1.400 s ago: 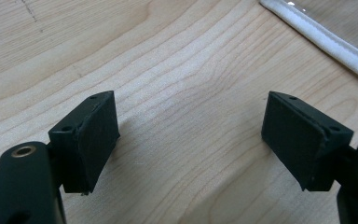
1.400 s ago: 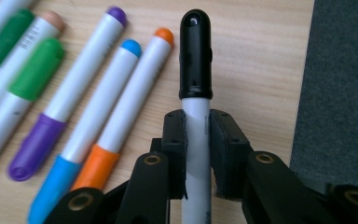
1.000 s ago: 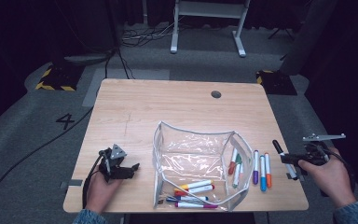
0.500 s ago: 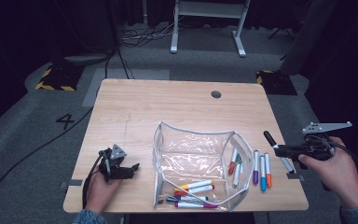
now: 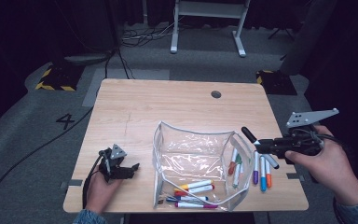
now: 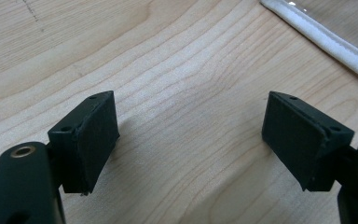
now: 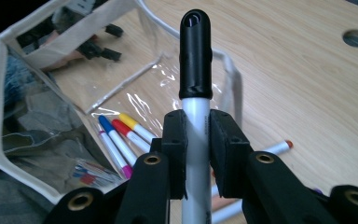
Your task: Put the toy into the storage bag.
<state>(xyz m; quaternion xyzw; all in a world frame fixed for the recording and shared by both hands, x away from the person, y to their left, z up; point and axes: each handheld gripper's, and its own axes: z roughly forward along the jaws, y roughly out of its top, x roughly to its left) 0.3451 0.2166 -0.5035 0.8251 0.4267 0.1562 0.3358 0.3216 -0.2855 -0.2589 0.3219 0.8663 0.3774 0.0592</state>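
Left gripper [image 5: 129,168] rests on the table [image 5: 168,107] near its front left corner, held in the person's left hand [image 5: 100,189]. Its jaws stand wide apart with nothing between them; in the left gripper view only bare wood lies between the pads [image 6: 91,140], and a strip of the pouch's white edge crosses the top right corner.

Pouch [image 5: 193,161], clear plastic with white trim, sits open at the table's front centre. Several markers [image 5: 193,189] lie inside, yellow, red, blue and pink caps among them, mostly along the front; a few more [image 5: 235,163] lean at its right end.

Just right of the pouch, three loose markers [image 5: 261,170] lie on the wood side by side, long axes running front to back.

Right gripper [image 5: 261,142] is held above the table's right edge in the right hand [image 5: 328,165]. Its jaws are clamped on a black-capped marker [image 7: 196,51] with a white barrel. The marker's long axis runs along the jaws; the capped end points left and slightly away, toward the pouch's right rim. In the high view the cap [image 5: 248,134] hangs just over that rim.
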